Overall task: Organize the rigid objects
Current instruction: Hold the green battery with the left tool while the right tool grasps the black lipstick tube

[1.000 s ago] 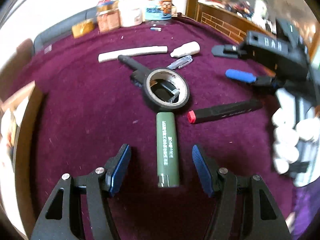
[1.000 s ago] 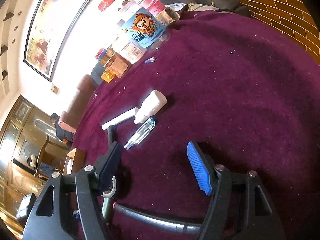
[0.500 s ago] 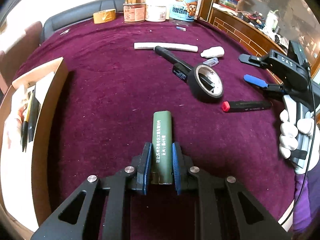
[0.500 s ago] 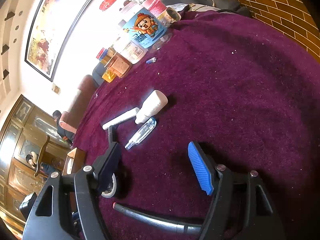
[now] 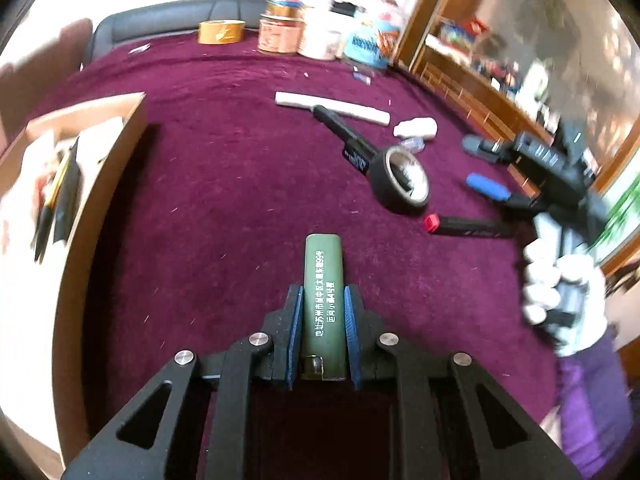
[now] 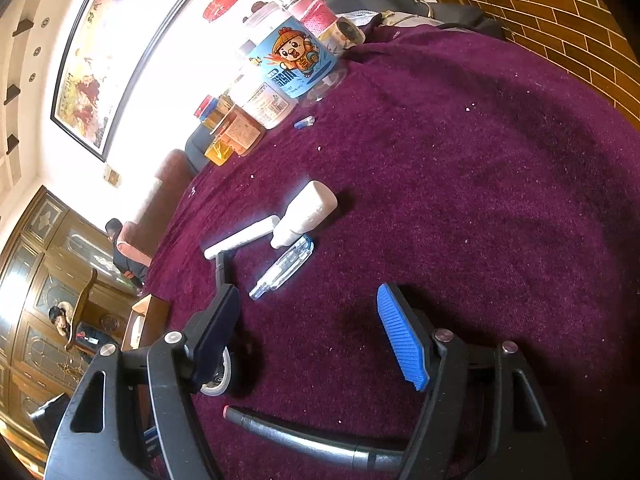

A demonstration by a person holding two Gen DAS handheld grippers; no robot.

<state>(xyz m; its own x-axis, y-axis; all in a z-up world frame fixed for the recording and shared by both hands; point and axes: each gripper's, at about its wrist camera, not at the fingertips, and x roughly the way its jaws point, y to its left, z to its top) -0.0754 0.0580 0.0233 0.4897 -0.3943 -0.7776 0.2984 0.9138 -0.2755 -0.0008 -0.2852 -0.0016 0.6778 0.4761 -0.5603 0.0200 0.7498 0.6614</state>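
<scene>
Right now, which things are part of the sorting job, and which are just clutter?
Job:
green cylinder, clamped in left tongs
cardboard box
tape roll
marker
white bottle
white stick
right tongs, open

Lying about:
jars
yellow tape
painting

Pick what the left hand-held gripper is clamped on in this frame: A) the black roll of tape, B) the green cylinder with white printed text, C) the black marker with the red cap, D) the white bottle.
B: the left hand-held gripper has both blue pads pressed against the sides of the green cylinder, while the black roll of tape, the marker and the white bottle lie apart on the purple cloth.
</scene>
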